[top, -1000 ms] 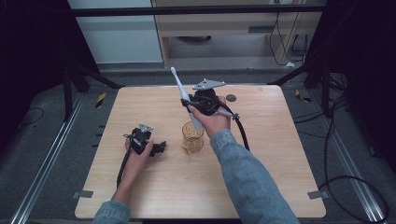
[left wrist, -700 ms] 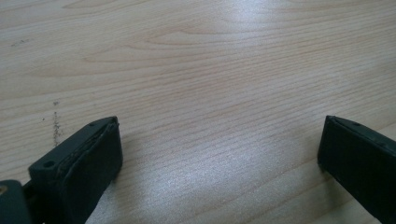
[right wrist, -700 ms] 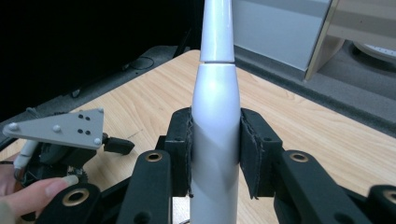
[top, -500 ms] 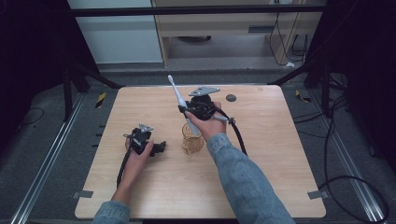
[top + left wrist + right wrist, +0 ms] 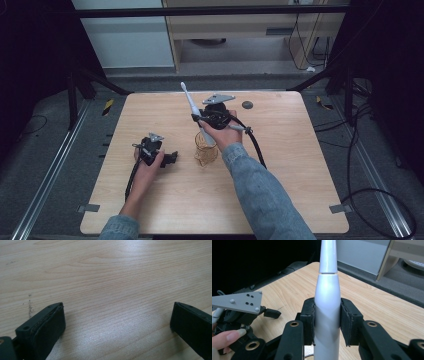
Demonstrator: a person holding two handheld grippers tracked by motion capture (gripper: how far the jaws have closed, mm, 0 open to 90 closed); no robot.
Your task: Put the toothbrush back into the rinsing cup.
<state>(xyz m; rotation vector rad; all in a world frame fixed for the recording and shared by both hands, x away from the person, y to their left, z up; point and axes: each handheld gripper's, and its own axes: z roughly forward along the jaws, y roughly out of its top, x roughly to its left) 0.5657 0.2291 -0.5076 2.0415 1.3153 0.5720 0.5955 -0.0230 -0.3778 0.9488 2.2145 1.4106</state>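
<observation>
2 jaws of the right gripper (image 5: pixel 327 322) clamped on toothbrush (image 5: pixel 327 300); left gripper (image 5: pixel 117 325) jaws open over bare table (image 5: pixel 112 277).

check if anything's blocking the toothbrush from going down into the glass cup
Nothing visible does. The right tongs are shut on the white toothbrush, whose lower end is at the mouth of the amber glass cup. The left tongs rest apart on the table.

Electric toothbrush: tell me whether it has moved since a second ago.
Yes. In the high view the electric toothbrush, clamped in the right gripper, has come down toward the wire cup, its lower end now at the rim.
</observation>
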